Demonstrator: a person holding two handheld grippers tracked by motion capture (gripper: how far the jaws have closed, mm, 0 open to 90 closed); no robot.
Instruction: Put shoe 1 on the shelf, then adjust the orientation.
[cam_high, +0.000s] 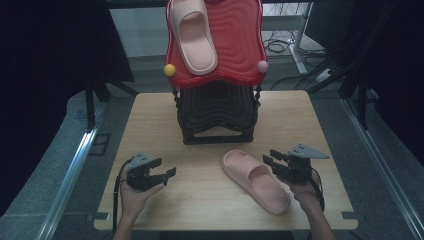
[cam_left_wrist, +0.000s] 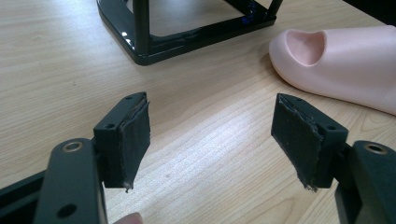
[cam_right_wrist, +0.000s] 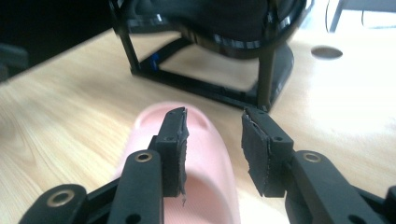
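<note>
Pink slipper (cam_high: 256, 180) lies between two low, level grippers, left (cam_high: 169, 175) and right (cam_high: 268, 159), jaws apart, empty.

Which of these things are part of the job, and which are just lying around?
Likely part of the job: slipper on the table; slipper on the rack; red-topped rack; left gripper; right gripper, both open.

Just lying about: floor cables.

Light: dim room in the high view, both side edges black.
Glare: pale sheen on the worktop (cam_left_wrist: 219, 140) between the jaws, left gripper view.
Focus: right gripper view's upper background soft, washed-out upper right.
</note>
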